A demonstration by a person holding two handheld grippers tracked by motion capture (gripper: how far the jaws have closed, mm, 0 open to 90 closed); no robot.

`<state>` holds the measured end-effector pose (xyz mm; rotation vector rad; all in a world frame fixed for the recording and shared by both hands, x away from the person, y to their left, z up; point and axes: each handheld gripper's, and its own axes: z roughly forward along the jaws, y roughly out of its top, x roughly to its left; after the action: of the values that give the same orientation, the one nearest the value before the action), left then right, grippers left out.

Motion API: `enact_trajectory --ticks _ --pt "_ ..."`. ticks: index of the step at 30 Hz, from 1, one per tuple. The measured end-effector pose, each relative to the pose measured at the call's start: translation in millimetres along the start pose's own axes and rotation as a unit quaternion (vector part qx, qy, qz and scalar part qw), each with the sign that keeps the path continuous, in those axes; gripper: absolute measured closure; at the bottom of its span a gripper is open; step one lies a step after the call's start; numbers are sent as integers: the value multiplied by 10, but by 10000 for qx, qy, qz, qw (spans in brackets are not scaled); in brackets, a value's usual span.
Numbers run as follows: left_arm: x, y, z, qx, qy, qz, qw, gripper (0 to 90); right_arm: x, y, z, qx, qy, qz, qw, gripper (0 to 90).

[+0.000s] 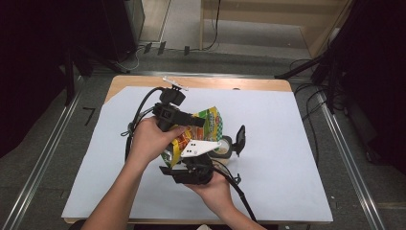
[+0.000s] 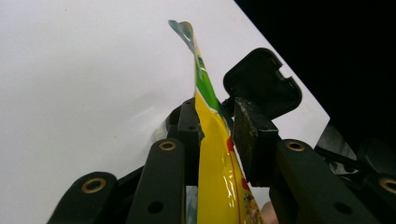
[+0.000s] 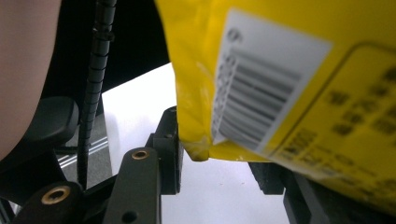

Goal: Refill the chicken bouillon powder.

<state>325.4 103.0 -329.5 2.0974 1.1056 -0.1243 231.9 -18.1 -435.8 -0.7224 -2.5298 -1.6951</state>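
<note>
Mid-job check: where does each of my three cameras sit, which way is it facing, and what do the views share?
High view: above the person's side, looking forward and down on the table; forearms, both hands, left gripper, right gripper.
Left gripper view: along its jaws, which pinch the snack bag.
Right gripper view: along its jaws, the bag's barcode above them.
Shared: the bag, white table cover.

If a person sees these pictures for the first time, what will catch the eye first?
First comes the bright yellow and green snack bag, held above the middle of the white sheet that covers the table. The left claw pinches its thin edge, and the right claw is at its lower corner, near the barcode. A small round container with an open black lid lies just right of the bag.
</note>
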Motion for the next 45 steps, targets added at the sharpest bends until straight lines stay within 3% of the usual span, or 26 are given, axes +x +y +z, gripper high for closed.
enact_trajectory --ticks 14,19,26,36,45 --pt "-34 0 -7 -35 58 77 9999 770 6 2 1 13 1 -10 10000 633" --pt "-61 -2 -5 -36 51 135 9999 770 11 -14 26 5 -20 15 10000 580" --pt "-100 0 2 -34 61 188 9998 774 7 -30 18 -21 -53 12 10000 639" --pt "13 74 30 83 -48 -9 10000 769 -15 34 8 58 -11 81 9999 639" --pt "131 212 93 391 -249 -217 9987 768 -71 100 9 67 28 182 9998 642"
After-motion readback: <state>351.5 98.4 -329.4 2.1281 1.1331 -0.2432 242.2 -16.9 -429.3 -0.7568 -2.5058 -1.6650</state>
